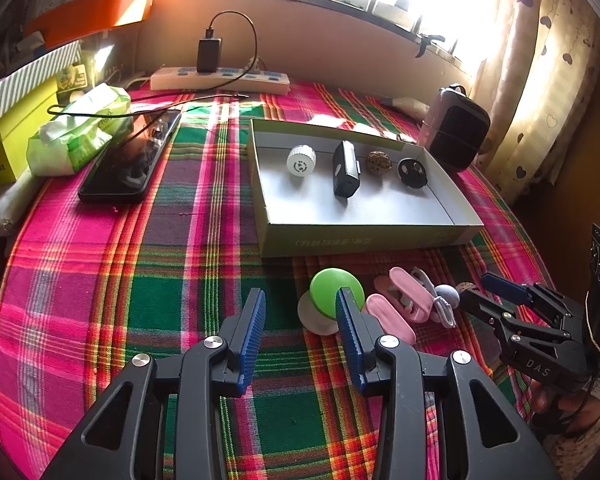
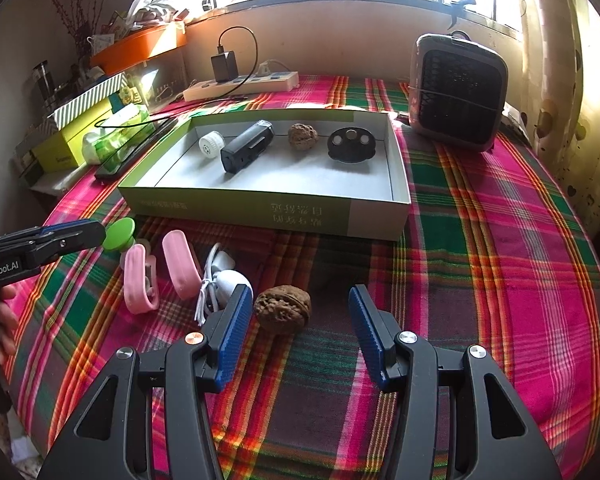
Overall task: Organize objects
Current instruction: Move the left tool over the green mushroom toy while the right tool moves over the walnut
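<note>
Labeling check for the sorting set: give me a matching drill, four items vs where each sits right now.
Items:
1. white cap
2. black disc with holes
3. loose walnut
4. green round lid

Places:
A. on the cloth, between the right gripper fingers
B. right end of the row in the tray
C. left end of the row in the tray
D. on the cloth, just ahead of the left gripper

Pairs: 1-C, 2-B, 3-A, 4-D
</note>
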Motion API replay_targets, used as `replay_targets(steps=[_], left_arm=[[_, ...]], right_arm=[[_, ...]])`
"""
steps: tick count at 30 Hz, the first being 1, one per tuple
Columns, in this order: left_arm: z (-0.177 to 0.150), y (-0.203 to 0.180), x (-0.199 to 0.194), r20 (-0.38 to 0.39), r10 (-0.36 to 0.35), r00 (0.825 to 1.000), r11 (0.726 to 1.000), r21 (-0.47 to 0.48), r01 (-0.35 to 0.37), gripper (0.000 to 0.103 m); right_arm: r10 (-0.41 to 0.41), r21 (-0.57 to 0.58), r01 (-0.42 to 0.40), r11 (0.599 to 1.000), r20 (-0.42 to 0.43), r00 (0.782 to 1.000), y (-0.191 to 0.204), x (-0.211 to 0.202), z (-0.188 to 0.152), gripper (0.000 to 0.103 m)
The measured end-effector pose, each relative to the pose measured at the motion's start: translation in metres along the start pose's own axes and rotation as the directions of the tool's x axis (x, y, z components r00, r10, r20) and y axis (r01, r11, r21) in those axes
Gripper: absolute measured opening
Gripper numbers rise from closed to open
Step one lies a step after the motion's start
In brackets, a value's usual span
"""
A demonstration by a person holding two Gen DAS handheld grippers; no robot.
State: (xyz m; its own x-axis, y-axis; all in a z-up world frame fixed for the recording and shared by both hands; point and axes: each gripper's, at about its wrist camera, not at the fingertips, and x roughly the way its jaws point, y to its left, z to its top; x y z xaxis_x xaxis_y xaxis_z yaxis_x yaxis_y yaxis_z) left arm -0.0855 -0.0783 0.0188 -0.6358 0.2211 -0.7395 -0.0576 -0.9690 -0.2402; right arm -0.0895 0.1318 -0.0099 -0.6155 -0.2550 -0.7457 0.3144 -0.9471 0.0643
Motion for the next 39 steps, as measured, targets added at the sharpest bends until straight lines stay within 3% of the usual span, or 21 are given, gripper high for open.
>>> replay_targets(steps=[22,30,39], left_arm=[[0.002,-0.011,0.011,-0.033,-0.040,0.999,0.999,0.024,0.041,0.037],[0.004,-0.018,0.019,-0.047,-0.037,0.998,0.998,0.039,0.039,0.038],[0.007,-0.015,0.023,-0.045,-0.020,0.999,1.000,0.021,0.021,0.038]], right_arm=[[-0.056,-0.049,0.053,0.997,-0.053,0.997,0.000,0.009,-0.001,0.052],[-0.043,-0.088,0.039,0.995,-0.046,0.998,0.007,0.008,-0.001,0.033],[-0.041,-0.091,0.036,0.995,-0.046,0.998,0.007,0.008,-0.001,0.032]])
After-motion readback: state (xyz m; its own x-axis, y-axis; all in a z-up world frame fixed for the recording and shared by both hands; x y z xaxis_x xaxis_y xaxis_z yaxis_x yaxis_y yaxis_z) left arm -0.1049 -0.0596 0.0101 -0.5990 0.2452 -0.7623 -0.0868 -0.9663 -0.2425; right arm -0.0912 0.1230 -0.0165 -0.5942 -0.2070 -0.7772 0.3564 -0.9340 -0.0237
